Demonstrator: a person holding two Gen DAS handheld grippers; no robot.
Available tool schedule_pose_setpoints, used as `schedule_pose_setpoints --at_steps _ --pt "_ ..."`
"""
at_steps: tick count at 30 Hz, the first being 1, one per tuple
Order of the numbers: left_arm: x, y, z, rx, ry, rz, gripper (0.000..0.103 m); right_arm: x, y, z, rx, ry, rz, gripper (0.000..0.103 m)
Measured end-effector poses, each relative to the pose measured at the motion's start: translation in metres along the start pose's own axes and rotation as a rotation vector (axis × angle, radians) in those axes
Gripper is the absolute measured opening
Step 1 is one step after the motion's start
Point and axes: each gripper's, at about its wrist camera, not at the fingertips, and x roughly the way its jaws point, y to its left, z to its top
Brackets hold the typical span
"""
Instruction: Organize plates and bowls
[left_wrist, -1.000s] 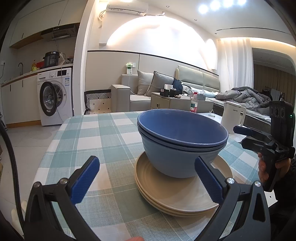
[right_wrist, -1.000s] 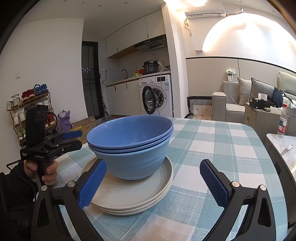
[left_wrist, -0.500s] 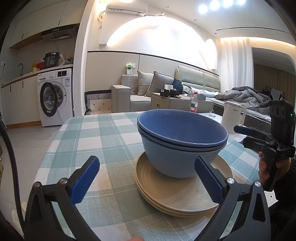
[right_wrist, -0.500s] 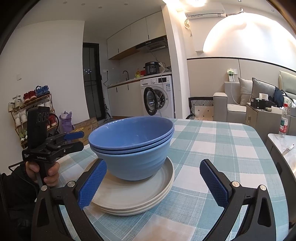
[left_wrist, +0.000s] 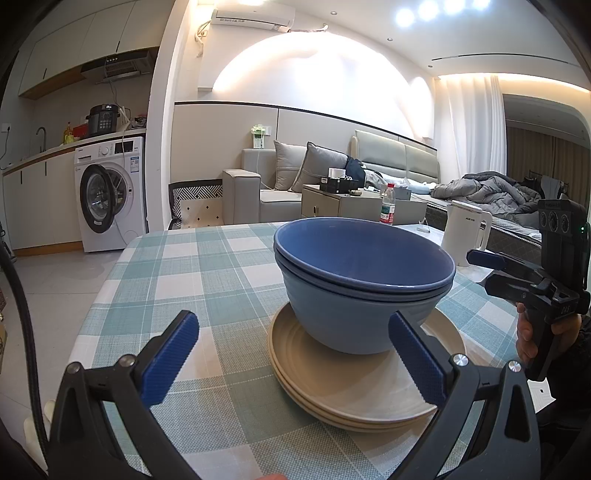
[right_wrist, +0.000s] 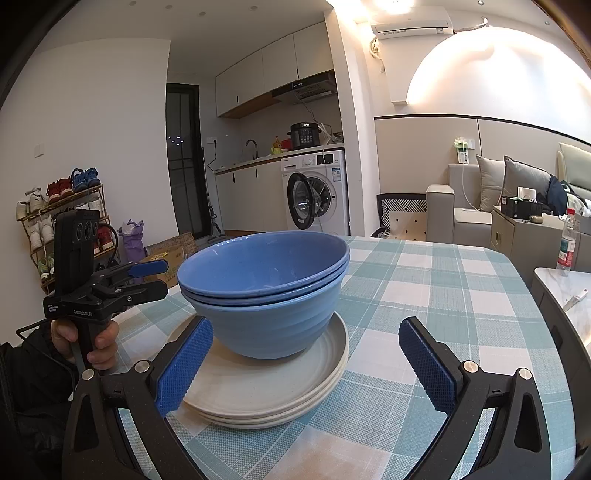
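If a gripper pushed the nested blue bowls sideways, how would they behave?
The blue bowls sit on a narrow base, so they would probably tip or slide across the smooth-looking plates. Rigid, likely light; the upper bowls might shift.

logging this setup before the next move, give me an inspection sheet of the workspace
surface: table under a teal and white check cloth
job's things: blue bowls nested, standing on stacked beige plates
clutter: white kettle at the far table edge
grippers: left claw open, short of the plates; right claw open, its left pad over the plate rim
cables: black cable at left of the left view
surroundings: washer, sofa, shoe rack
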Motion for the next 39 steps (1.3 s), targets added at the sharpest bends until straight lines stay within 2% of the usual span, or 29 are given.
schedule_pose_setpoints --at_steps 39 --pt "-0.0021 -0.0012 -0.0004 0.021 -0.012 0.005 0.103 0.0000 0.0001 0.0002 0.000 0.000 0.000 0.102"
